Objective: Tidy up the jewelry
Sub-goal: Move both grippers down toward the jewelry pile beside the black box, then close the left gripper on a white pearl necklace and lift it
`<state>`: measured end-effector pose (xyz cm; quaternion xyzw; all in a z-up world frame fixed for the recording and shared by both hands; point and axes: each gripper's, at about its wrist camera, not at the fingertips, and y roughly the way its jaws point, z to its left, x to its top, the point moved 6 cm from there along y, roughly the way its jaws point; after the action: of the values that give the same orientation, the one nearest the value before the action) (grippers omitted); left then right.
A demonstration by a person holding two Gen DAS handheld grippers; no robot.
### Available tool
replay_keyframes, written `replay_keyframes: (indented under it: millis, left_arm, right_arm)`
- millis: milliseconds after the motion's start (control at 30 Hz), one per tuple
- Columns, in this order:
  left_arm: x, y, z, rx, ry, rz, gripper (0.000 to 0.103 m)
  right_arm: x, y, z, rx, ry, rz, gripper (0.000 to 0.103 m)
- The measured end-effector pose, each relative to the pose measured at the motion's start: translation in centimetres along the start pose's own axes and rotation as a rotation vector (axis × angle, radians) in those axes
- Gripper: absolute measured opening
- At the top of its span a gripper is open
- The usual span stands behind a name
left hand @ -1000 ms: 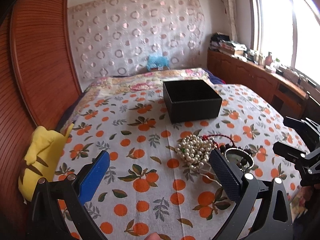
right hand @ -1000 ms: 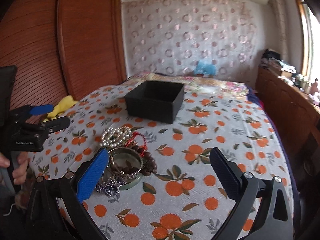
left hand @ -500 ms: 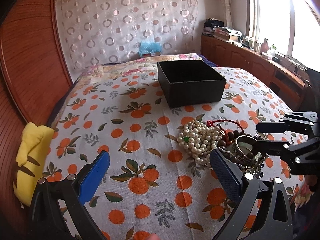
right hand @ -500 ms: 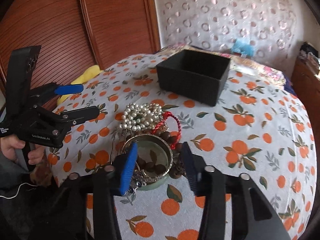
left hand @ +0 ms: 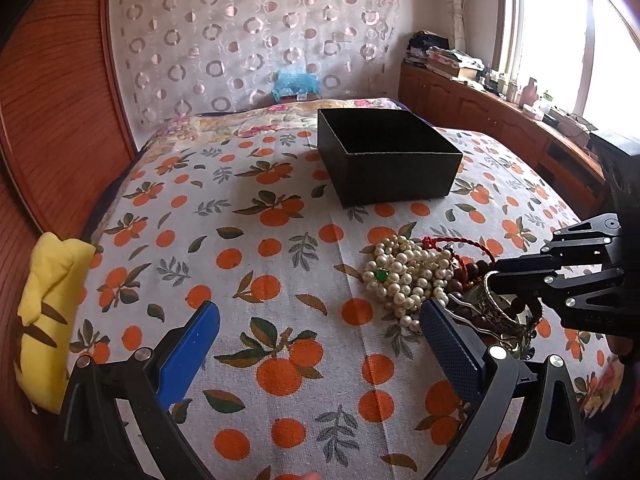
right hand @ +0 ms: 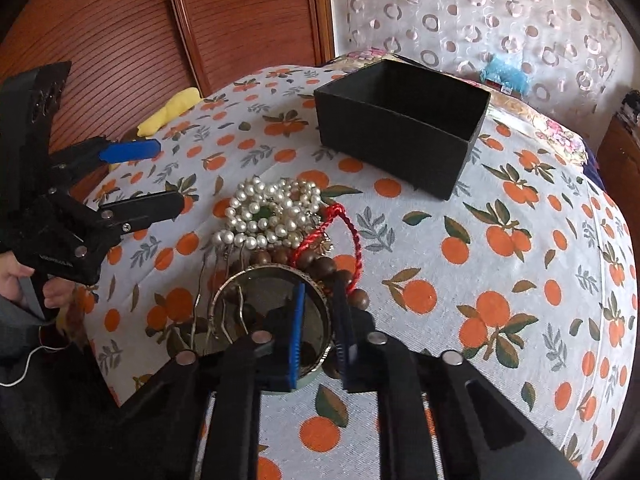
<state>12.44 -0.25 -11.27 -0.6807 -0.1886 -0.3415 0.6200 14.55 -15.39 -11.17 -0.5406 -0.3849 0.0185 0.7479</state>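
Down over the pile you're bringing the right gripper (right hand: 320,320), its jaws just closing on the bangle (right hand: 276,276) rim, while your left gripper (left hand: 320,344) is hanging open, so the box (right hand: 400,128) looks next.

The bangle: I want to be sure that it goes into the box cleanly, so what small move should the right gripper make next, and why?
Probably a slow, straight lift. The right gripper has just been closing, and its pads now straddle the bangle's rim, seemingly gripping it. Wooden beads and a red cord lie against the bangle, so a gentle rise should show any snag before the carry to the empty box.
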Motion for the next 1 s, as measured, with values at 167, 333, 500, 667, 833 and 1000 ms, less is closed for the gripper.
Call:
replay_keyframes:
  millis: [167,333,500,667,833,1000]
  left_arm:
    - [-0.1,0.5,0.2,-0.008,-0.002,0.009,0.097]
    - [0.0,1.4,0.6,-0.025,-0.016,0.022,0.097]
    - [0.6,1.8,0.1,-0.057,-0.006,0.021,0.093]
    - [1.3,2.6,-1.0,-0.107,0.007,0.038,0.062]
    - [1.8,3.6,-2.4,-0.162,0.017,0.061,0.042]
    - [1.9,4.9,-3.7,-0.177,0.055,0.095,0.029]
  right_arm:
    - [0.1,-1.4,-0.6,0.016,0.025,-0.056,0.006]
    - [0.2,-2.8,-0.9,-0.008,0.025,-0.114,0.006]
    - [0.2,-4.1,-2.1,-0.035,0.058,-0.157,0.005]
    - [0.1,-4.8,-3.4,-0.071,0.073,-0.179,0.005]
    - [-0.4,-5.0,-4.4,-0.087,0.091,-0.185,0.005]
    - [-0.8,-5.1,-5.0,-0.092,0.105,-0.185,0.005]
